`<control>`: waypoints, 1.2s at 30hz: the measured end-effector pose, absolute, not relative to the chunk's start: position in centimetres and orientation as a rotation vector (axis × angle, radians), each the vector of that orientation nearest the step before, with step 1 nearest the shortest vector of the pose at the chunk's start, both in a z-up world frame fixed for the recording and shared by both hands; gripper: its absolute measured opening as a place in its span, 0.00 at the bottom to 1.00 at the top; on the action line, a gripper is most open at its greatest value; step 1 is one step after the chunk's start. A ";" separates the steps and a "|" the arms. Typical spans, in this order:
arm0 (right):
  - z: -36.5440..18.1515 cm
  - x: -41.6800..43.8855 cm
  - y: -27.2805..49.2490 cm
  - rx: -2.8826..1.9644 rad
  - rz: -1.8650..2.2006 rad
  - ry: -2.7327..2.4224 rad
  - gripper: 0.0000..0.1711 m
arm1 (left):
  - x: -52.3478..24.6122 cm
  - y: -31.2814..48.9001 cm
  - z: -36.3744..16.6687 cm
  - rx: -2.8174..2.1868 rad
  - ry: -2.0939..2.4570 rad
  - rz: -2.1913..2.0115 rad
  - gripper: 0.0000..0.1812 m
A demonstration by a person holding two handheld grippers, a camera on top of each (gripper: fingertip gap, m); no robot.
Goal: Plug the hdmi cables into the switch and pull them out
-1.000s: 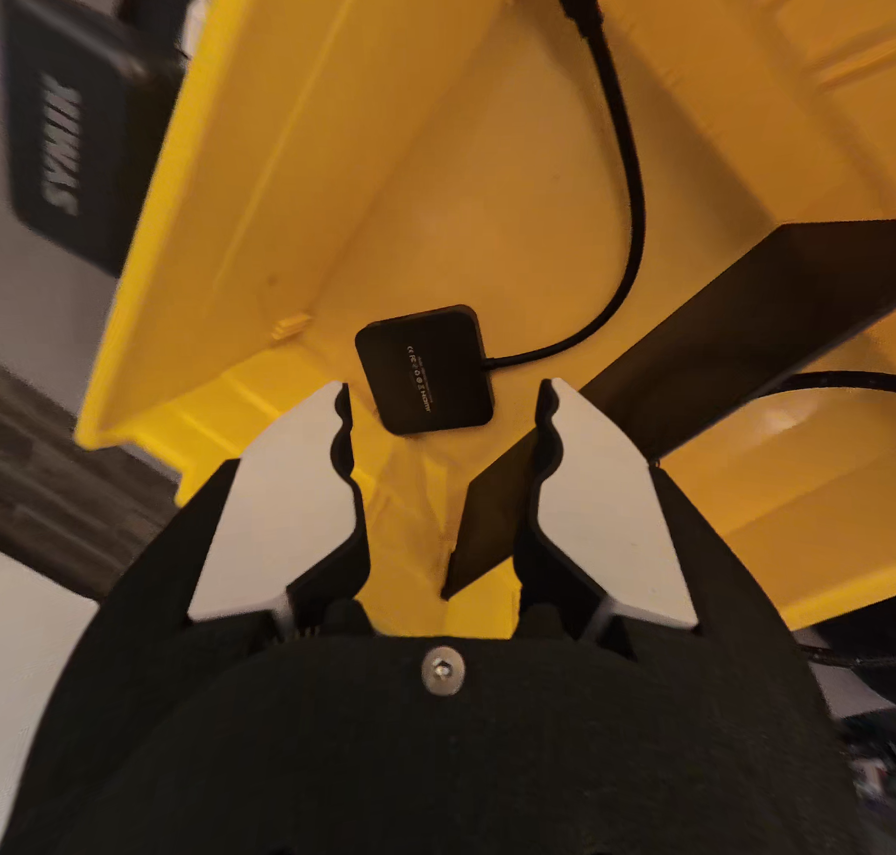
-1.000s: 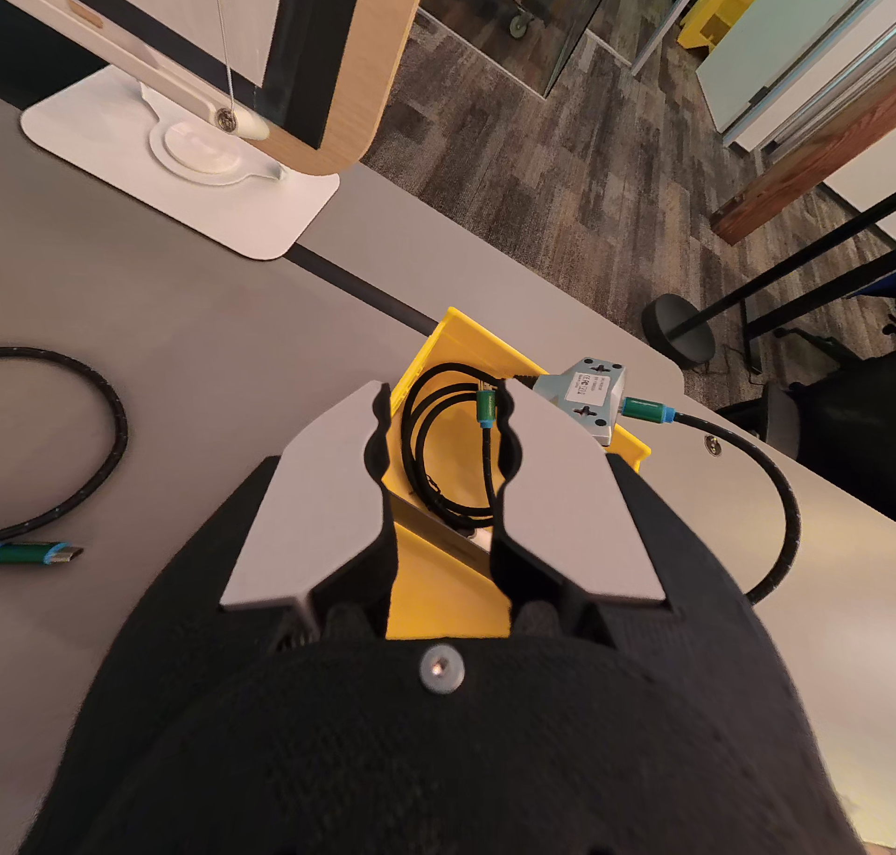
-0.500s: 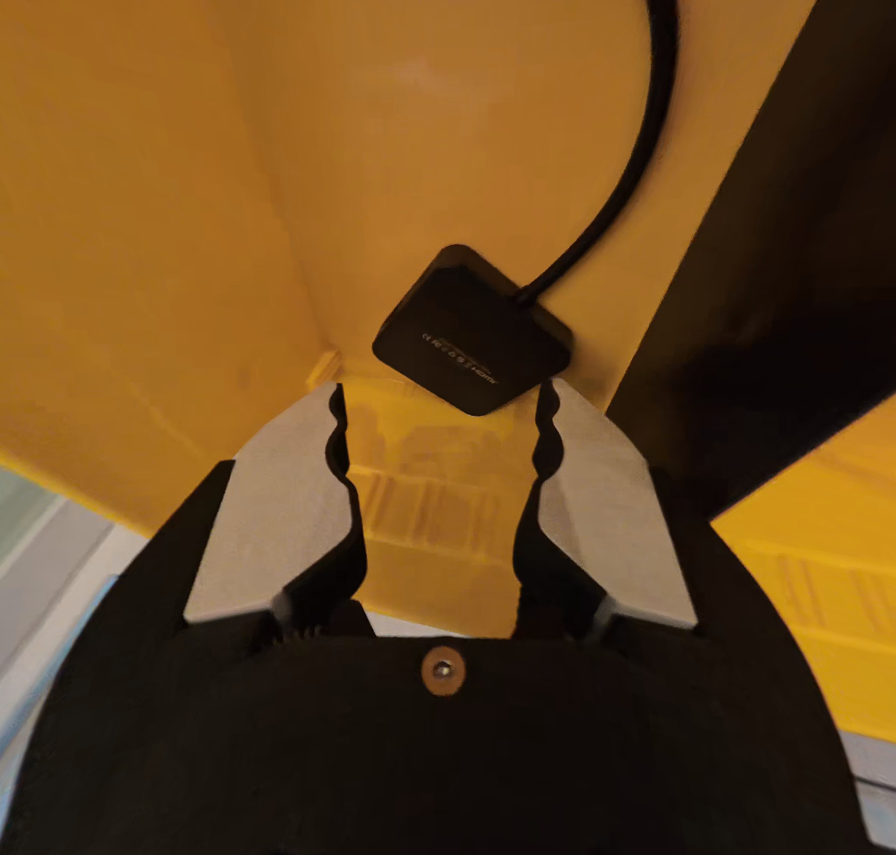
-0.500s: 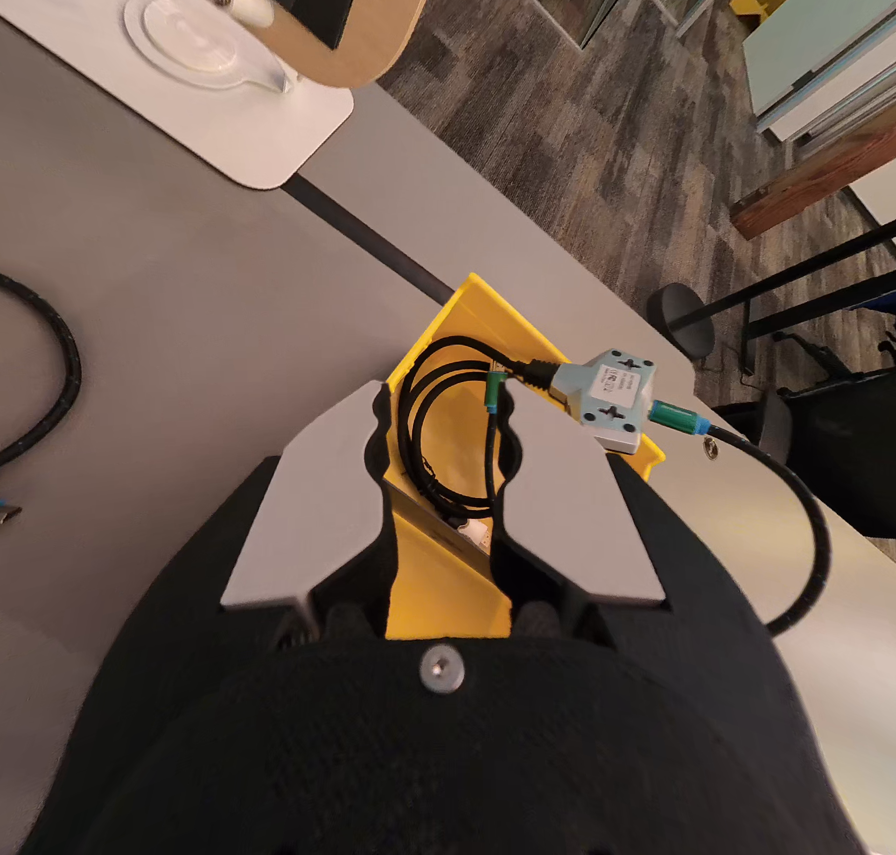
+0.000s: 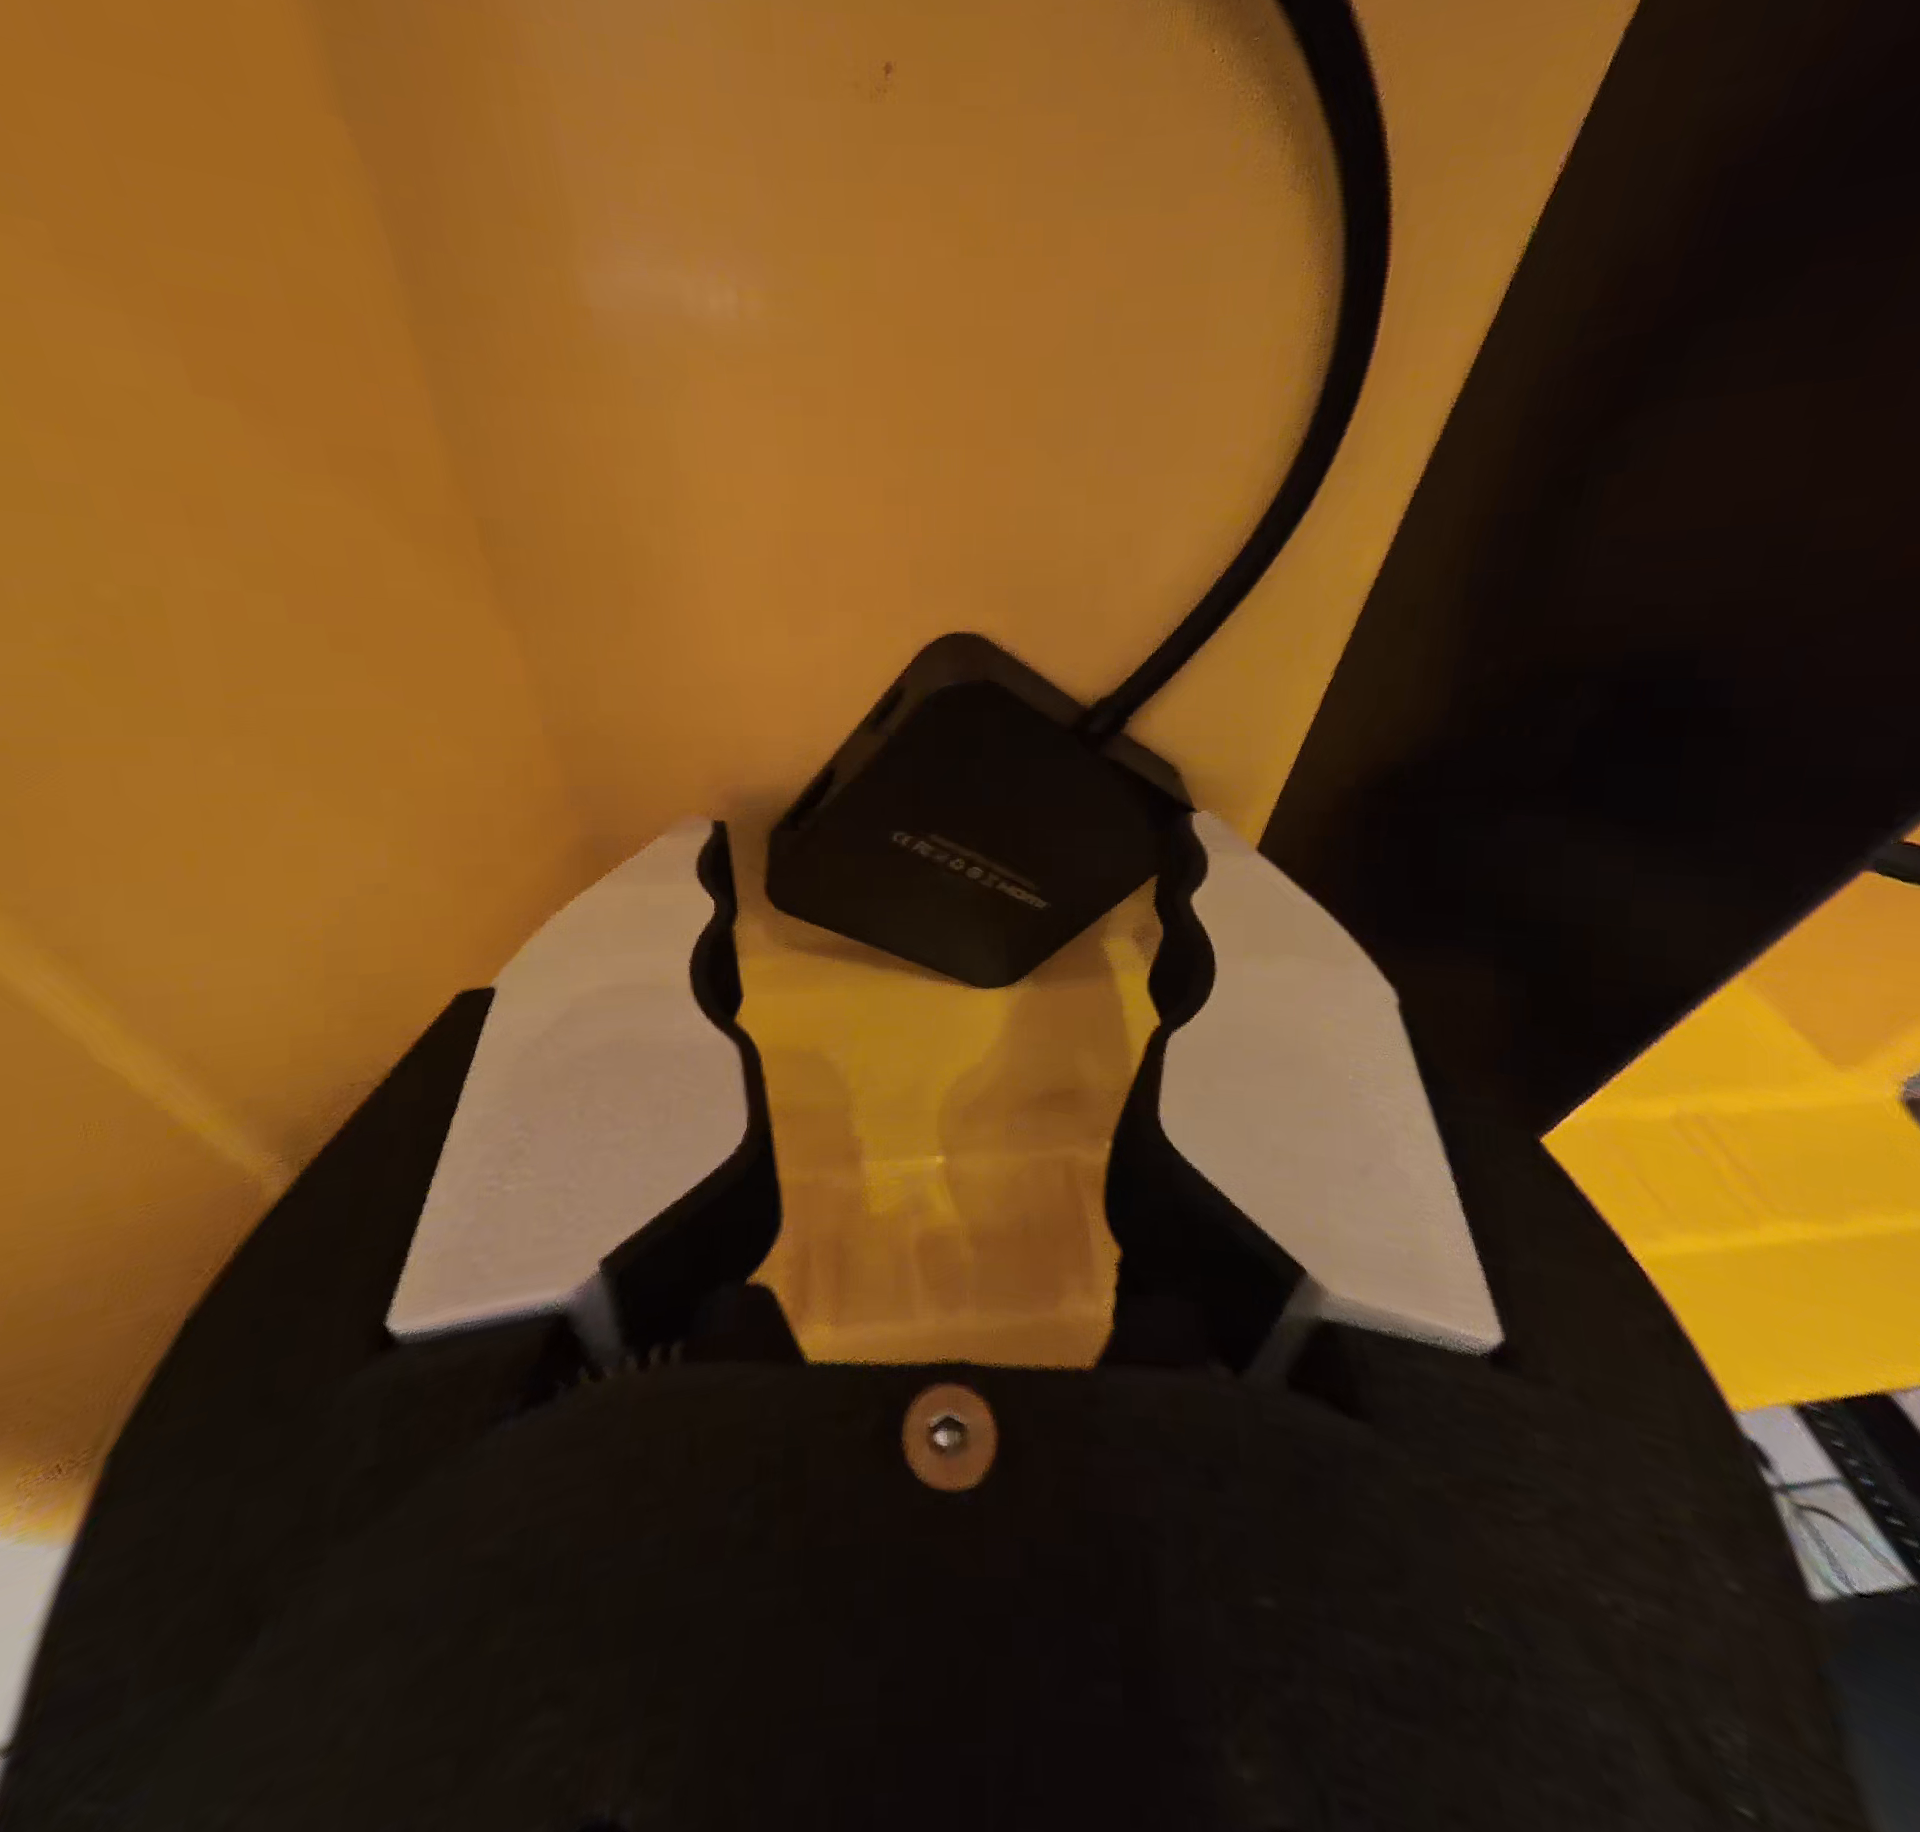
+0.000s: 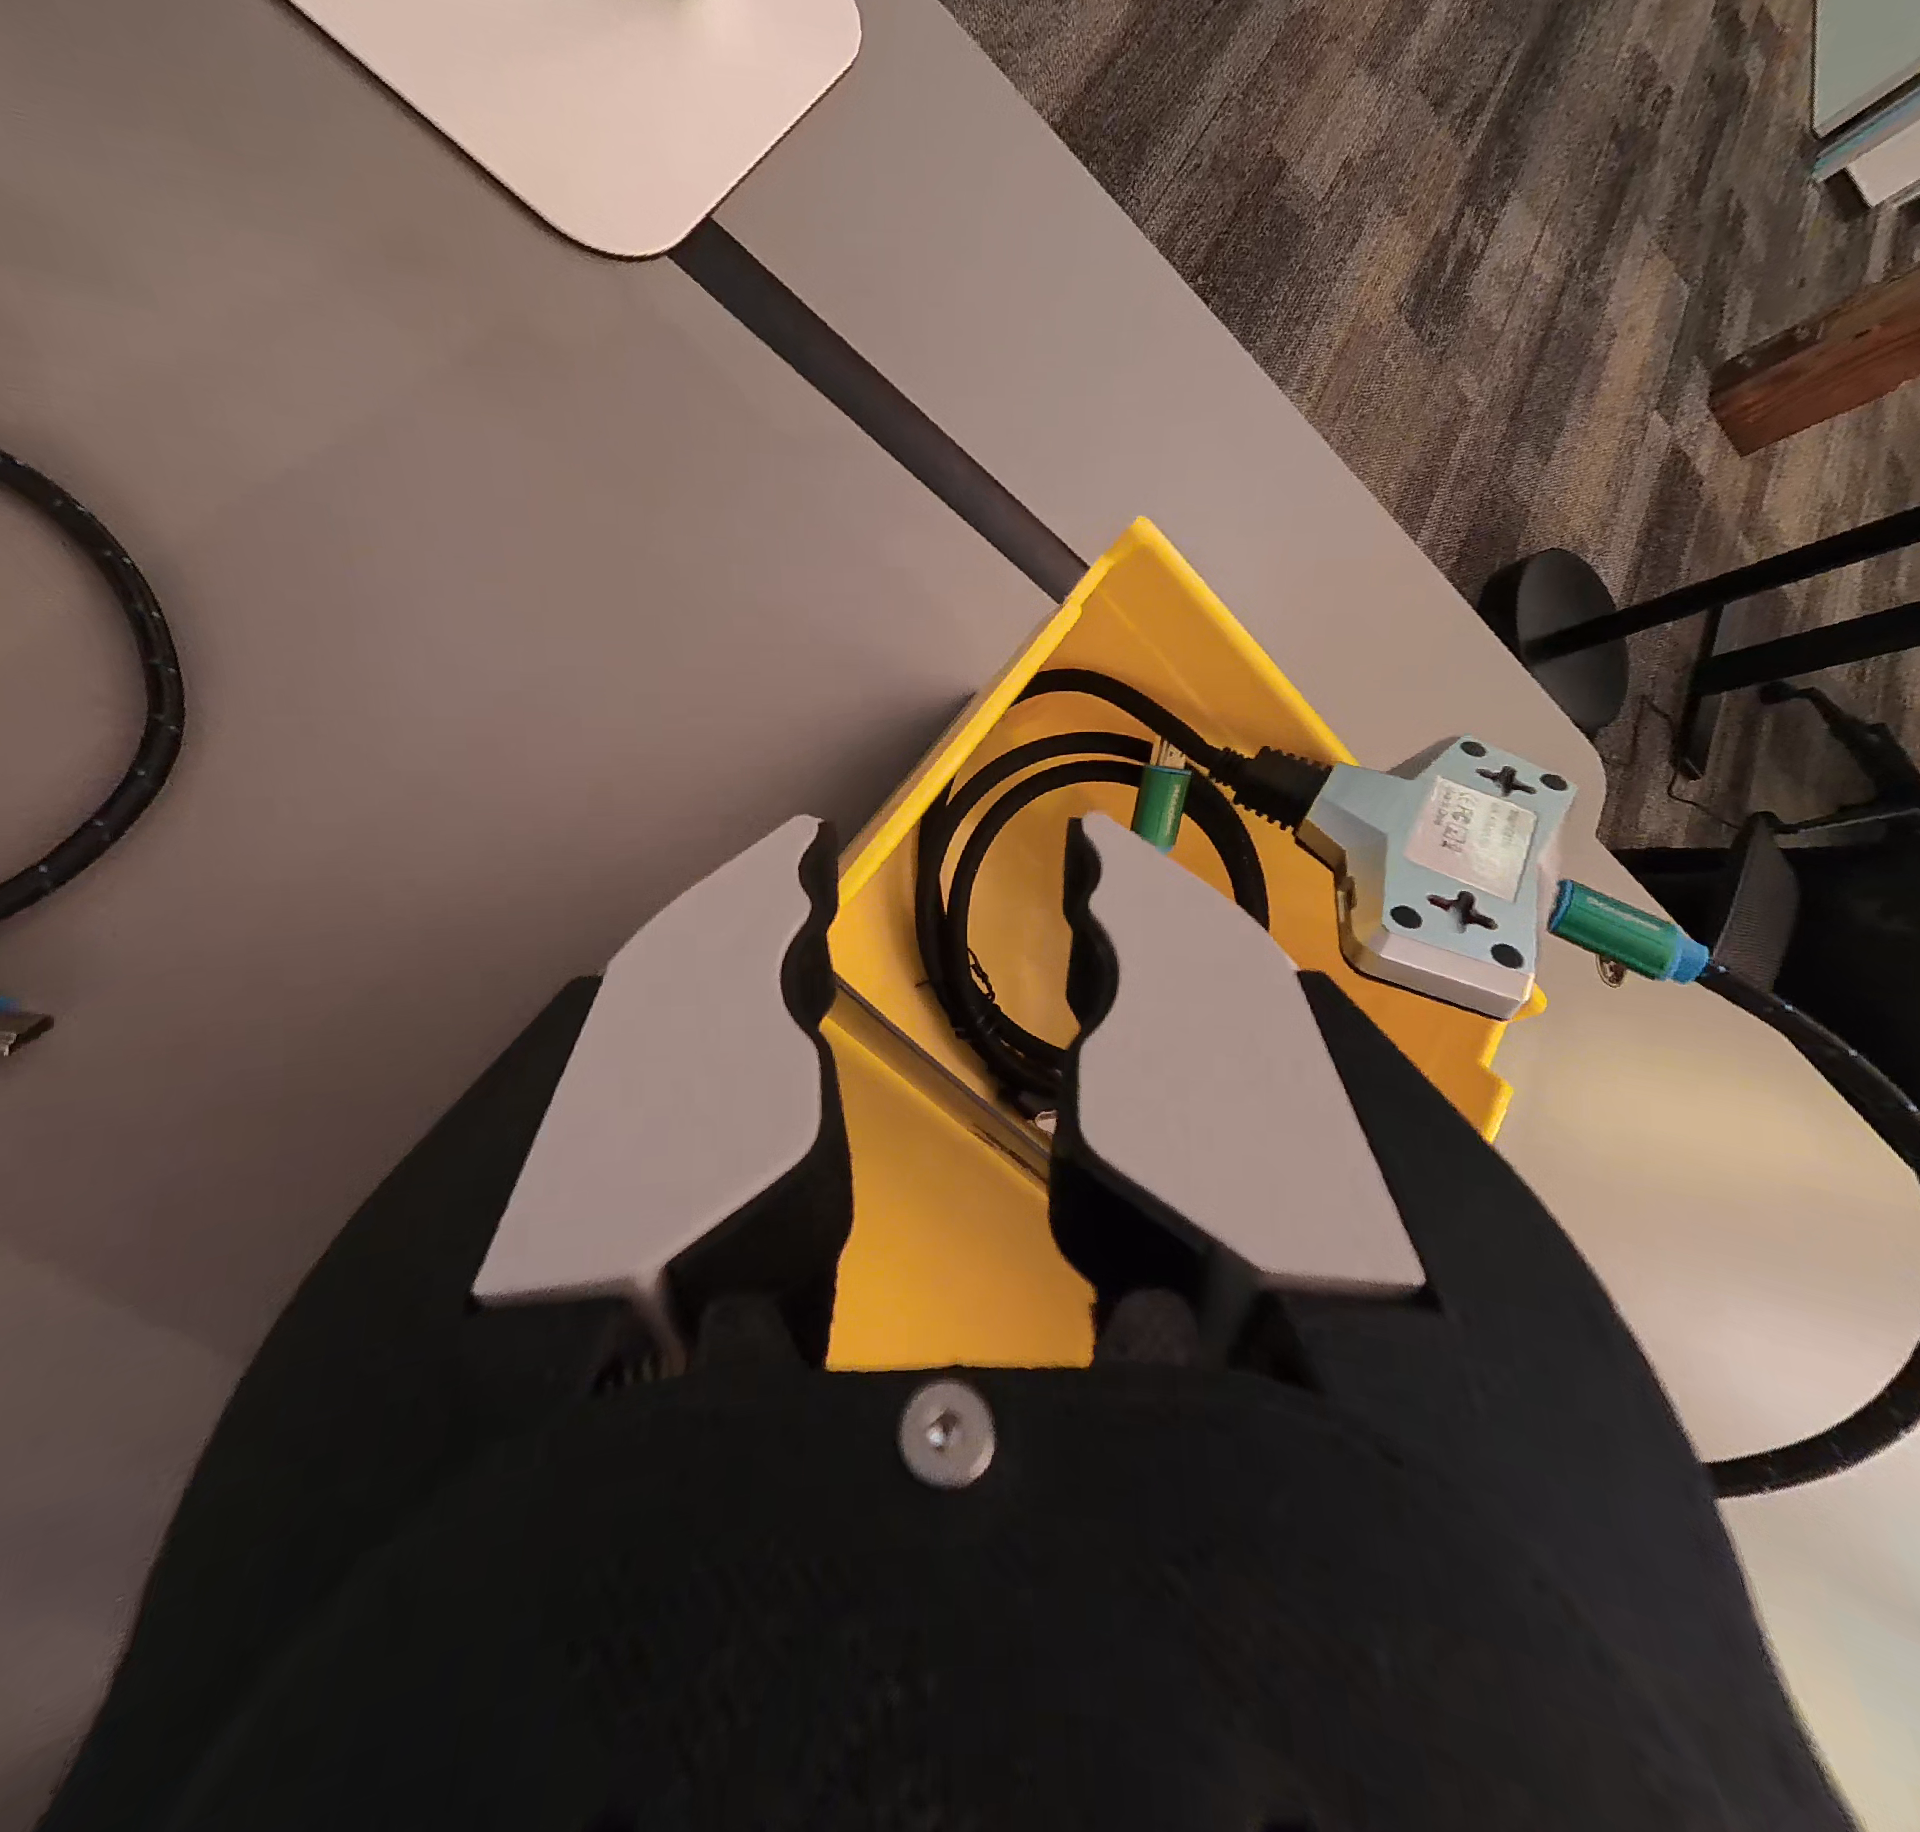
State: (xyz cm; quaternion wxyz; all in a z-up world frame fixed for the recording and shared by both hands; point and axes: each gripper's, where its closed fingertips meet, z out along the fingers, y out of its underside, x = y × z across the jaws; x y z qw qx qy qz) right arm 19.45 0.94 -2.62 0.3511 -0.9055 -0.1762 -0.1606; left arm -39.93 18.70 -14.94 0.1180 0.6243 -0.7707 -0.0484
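At centre frame of the left wrist view, the left gripper (image 5: 956, 857) is spread wide around a black square switch (image 5: 961, 852) lying in a yellow bin (image 5: 520, 432), apparently poised to grasp it. In the right view, the right gripper (image 6: 951, 842) hovers released and empty; a grey adapter (image 6: 1455, 868) with a green-tipped cable (image 6: 1621, 935) sits at the right.

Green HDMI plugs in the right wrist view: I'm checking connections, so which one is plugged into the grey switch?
The green plug with the blue collar, seated in the grey switch box; the other green plug lies loose in the yellow bin.
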 end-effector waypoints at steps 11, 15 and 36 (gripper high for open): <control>-3.0 18.5 1.2 -2.354 -0.456 -0.532 0.24 | -40.8 18.9 -14.4 1.801 -2.103 -0.272 0.30; -3.0 18.3 1.1 -2.353 -0.471 -0.551 0.24 | -38.6 19.9 -14.2 1.900 -2.231 -0.239 0.00; -3.2 17.7 1.1 -2.365 -0.496 -0.588 0.24 | -40.3 17.8 -14.9 2.396 -1.719 -0.386 0.43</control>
